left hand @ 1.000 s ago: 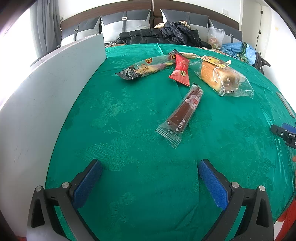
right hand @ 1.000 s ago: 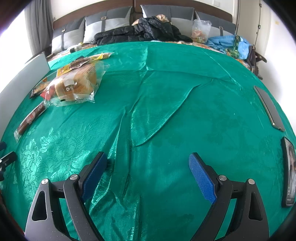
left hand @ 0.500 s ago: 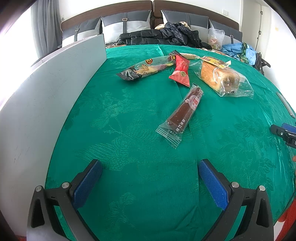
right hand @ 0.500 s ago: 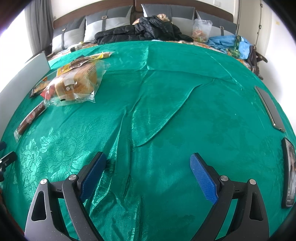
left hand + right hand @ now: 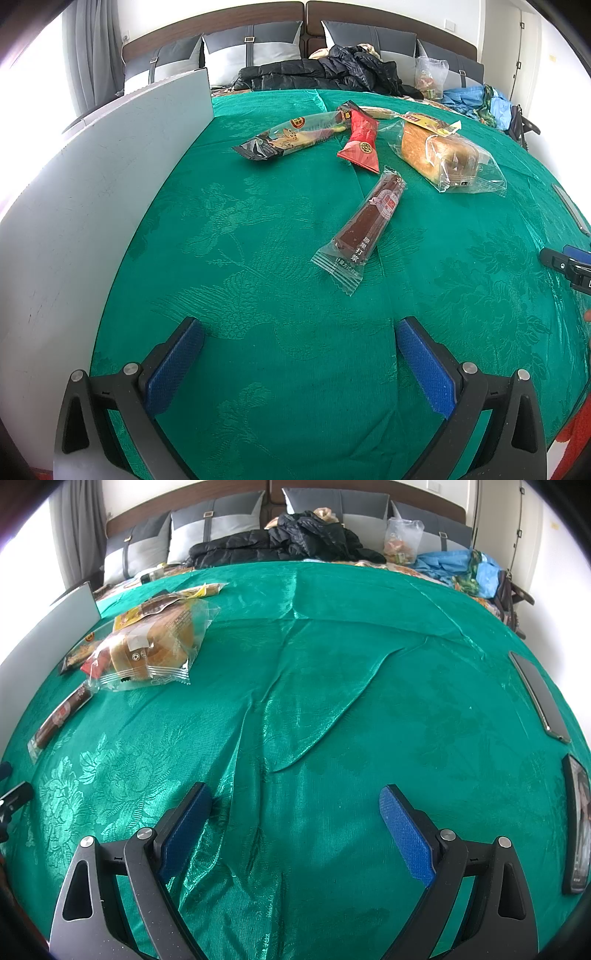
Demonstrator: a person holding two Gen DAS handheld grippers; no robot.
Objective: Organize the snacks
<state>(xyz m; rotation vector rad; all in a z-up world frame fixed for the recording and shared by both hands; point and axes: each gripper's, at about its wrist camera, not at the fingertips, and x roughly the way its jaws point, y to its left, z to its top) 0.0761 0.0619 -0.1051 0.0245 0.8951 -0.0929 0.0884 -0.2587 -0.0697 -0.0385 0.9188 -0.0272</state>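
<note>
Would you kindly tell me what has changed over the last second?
Nothing visibly changed: the left gripper and right gripper hang open and empty as before, and the brown snack bar and bread loaf lie where they were on the green cloth.

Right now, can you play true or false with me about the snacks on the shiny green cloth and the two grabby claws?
1. The left gripper is open and holds nothing. True.
2. The long brown snack bar in a clear wrapper lies closest to the left gripper. True.
3. The loaf of bread in a clear plastic bag is pinched in the right gripper. False: it lies on the green patterned cloth, far from that open, empty gripper.
4. The red triangular packet stands upright. False: it lies flat.
5. A white panel stands along the cloth's left side. True.
</note>
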